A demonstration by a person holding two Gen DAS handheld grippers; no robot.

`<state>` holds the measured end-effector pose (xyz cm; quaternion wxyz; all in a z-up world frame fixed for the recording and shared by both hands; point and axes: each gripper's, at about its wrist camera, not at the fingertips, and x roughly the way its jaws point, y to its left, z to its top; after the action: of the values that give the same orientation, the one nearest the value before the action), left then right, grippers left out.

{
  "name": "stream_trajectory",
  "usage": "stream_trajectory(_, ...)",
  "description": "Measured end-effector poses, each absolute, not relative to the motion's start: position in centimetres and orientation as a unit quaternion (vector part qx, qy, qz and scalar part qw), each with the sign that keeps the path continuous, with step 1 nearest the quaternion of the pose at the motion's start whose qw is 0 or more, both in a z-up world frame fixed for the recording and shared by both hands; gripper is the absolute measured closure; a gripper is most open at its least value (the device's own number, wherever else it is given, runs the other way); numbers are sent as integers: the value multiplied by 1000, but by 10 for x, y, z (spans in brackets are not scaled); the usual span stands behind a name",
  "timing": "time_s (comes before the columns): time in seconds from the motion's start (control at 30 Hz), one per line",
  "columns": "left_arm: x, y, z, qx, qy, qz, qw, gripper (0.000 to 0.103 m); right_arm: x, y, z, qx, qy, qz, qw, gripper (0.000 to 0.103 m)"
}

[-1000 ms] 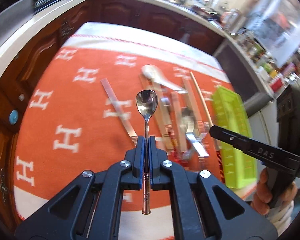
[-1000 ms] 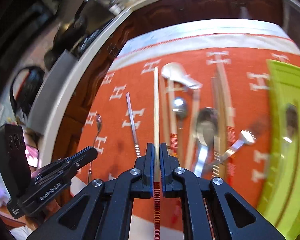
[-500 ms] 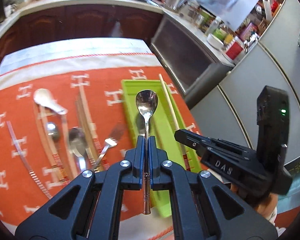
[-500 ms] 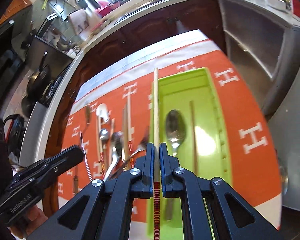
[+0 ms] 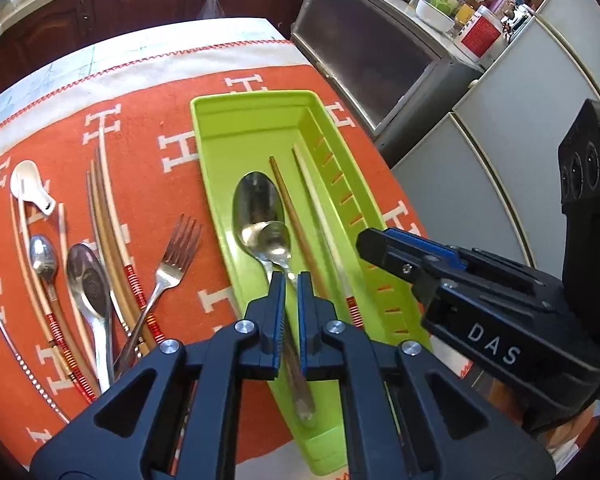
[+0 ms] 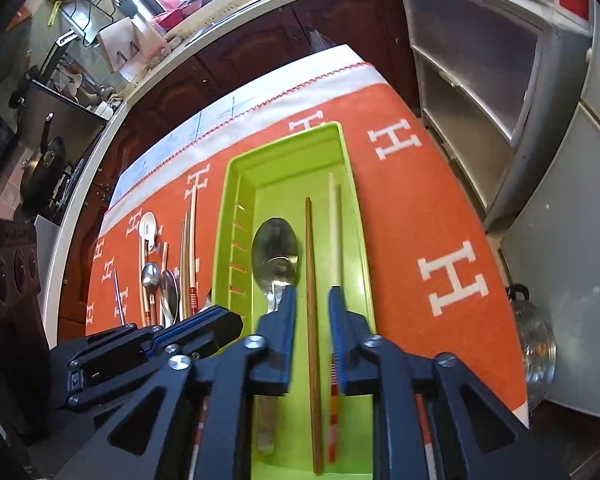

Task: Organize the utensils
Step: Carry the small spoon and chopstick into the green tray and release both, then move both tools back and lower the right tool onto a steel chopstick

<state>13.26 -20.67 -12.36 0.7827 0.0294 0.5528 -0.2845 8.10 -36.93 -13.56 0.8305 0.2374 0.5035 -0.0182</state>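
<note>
The small spoon is in my left gripper. The pads are closed on its handle just below the neck, and the bowl is tipped down until it rests on the bowl of the large spoon lying in the green tray. I grip it that far forward so the bowl lands first and the spoons nest with their handles pointing the same way. I judge this spoon is as good as placed, and all that remains is to let go.

To the right of the spoons are a brown chopstick and a pale chopstick, both running the length of the tray. The pale one sits against the slotted side wall, so the long thin pieces stay together and off the spoons.

My right gripper hangs over that same end of the tray. Its jaws have just been opening and hold nothing. Through the gap I see only the brown chopstick lying on the tray floor below, and the pale one lies just outside my right finger.

On the orange cloth to the left, a fork, a white ceramic spoon, more spoons and more chopsticks lie in a loose overlapping row, waiting to be sorted.
</note>
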Motion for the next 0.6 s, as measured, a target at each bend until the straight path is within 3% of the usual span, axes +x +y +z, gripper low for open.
stream_trajectory(0.6,100,-77,-87,8,515,-189,836,96,49,-299,-91,202,472,13,858,82)
